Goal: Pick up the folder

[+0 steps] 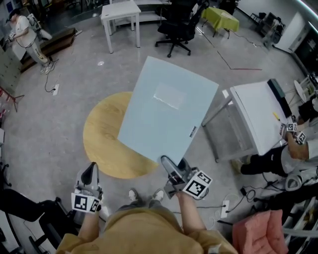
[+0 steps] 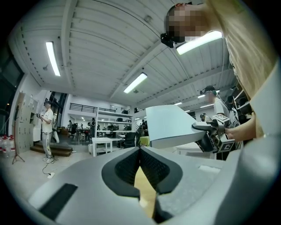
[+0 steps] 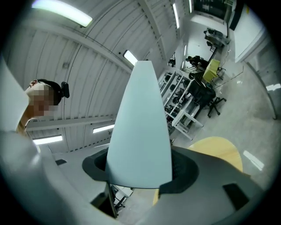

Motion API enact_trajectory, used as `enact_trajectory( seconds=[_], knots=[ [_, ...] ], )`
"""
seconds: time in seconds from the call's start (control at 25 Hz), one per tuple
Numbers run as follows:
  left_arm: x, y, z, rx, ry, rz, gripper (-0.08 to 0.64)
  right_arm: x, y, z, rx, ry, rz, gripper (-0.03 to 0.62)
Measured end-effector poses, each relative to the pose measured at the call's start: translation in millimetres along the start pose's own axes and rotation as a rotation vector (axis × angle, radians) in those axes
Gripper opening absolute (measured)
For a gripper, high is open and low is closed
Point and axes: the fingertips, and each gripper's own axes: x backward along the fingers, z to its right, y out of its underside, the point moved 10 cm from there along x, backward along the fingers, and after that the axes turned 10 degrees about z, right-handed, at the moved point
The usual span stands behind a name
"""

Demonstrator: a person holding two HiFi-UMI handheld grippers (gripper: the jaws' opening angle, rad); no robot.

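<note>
A pale blue folder (image 1: 166, 116) is lifted off the round wooden table (image 1: 104, 139) and hangs tilted above it. My right gripper (image 1: 169, 166) is shut on the folder's near edge. In the right gripper view the folder (image 3: 140, 127) rises from between the jaws of that gripper (image 3: 139, 172), with the table (image 3: 219, 151) below. My left gripper (image 1: 90, 171) floats at the table's near left edge, apart from the folder. Its jaws (image 2: 139, 151) meet with nothing between them. The left gripper view shows the folder (image 2: 169, 125) held by the right gripper (image 2: 215, 132).
A white table (image 1: 120, 12), a black office chair (image 1: 179, 25) and a green-covered table (image 1: 221, 17) stand at the back. A white desk (image 1: 258, 114) with a seated person (image 1: 293, 154) is at the right. Another person (image 1: 25, 34) stands far left. A pink cushion (image 1: 261, 233) lies near right.
</note>
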Motion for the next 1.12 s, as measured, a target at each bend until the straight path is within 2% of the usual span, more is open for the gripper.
enact_trajectory(
  seconds=[0.32, 0.56, 0.84, 1.12],
  knots=[
    [2, -47, -15, -0.039, -0.037, 0.109, 0.003, 5, -38, -46, 0.071, -0.024, 0.108, 0.272],
    [11, -76, -20, -0.066, -0.067, 0.176, 0.003, 24, -77, -77, 0.208, -0.005, 0.201, 0.272],
    [31, -91, -24, -0.087, -0.132, 0.182, 0.003, 52, -114, -99, 0.283, 0.040, 0.284, 0.272],
    [48, -102, -32, -0.105, -0.184, 0.183, 0.003, 73, -134, -109, 0.344, 0.093, 0.337, 0.272]
  ],
)
